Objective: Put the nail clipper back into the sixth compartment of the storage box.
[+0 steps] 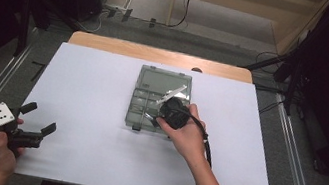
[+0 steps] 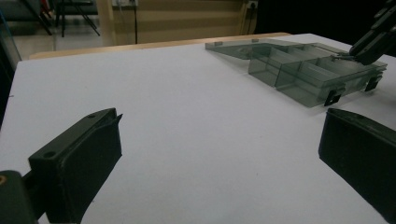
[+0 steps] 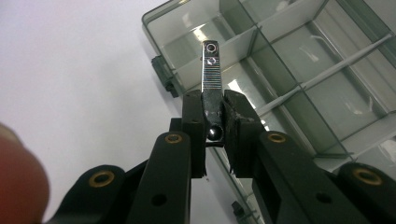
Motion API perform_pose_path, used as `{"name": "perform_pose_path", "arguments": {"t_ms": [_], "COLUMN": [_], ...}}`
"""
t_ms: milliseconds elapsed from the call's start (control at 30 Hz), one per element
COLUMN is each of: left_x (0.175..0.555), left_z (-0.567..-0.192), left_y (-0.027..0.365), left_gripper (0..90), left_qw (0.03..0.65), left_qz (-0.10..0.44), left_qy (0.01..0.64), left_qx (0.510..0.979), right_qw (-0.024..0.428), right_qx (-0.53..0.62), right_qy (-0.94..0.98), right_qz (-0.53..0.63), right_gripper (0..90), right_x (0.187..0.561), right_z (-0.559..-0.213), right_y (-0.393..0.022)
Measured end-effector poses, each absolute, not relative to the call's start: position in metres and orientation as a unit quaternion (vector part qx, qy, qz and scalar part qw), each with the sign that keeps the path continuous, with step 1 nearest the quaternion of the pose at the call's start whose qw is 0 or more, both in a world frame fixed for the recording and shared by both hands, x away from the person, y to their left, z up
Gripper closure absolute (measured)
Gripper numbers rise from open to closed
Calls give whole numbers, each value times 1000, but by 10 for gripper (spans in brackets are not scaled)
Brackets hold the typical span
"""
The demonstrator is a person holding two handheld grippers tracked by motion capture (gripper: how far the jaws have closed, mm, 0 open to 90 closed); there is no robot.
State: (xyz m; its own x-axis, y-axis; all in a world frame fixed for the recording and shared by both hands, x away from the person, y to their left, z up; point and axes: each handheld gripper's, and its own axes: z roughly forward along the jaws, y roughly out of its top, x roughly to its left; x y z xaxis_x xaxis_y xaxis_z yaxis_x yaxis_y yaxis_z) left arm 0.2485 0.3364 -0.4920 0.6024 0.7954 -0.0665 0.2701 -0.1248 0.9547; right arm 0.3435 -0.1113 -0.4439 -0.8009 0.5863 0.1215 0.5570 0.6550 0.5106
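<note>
A clear grey compartment box lies open at the middle of the white sheet. My right gripper hovers over the box's near edge, shut on a small ridged metal strip. The strip sticks out past the fingertips of my right gripper, above an empty compartment of the box. My left gripper rests at the front left of the sheet, open with nothing between its jaws. From the left gripper view, the box lies far off at the right, with the right gripper over it.
The sheet covers a wooden table. Metal rails run along both sides. Cables and dark stands crowd the floor beyond the far edge.
</note>
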Motion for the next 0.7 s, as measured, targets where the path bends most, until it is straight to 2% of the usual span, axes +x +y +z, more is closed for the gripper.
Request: {"name": "perform_pose_path", "arguments": {"t_ms": [633,667,700], "left_x": [249,249,249], "left_z": [-492,-492,-492], "left_y": [336,336,336], "left_gripper": [0,0,0], "left_qw": [546,546,546], "left_qz": [241,241,241], "left_qy": [375,375,375], "left_qx": [710,710,710], "right_qw": [8,9,8], "right_qx": [358,359,360], "right_qy": [885,884,881], "right_qz": [296,301,307], "right_gripper": [810,798,741], "right_x": [361,362,361], "right_z": [-456,-456,-456], "right_y": [-111,-112,-113]}}
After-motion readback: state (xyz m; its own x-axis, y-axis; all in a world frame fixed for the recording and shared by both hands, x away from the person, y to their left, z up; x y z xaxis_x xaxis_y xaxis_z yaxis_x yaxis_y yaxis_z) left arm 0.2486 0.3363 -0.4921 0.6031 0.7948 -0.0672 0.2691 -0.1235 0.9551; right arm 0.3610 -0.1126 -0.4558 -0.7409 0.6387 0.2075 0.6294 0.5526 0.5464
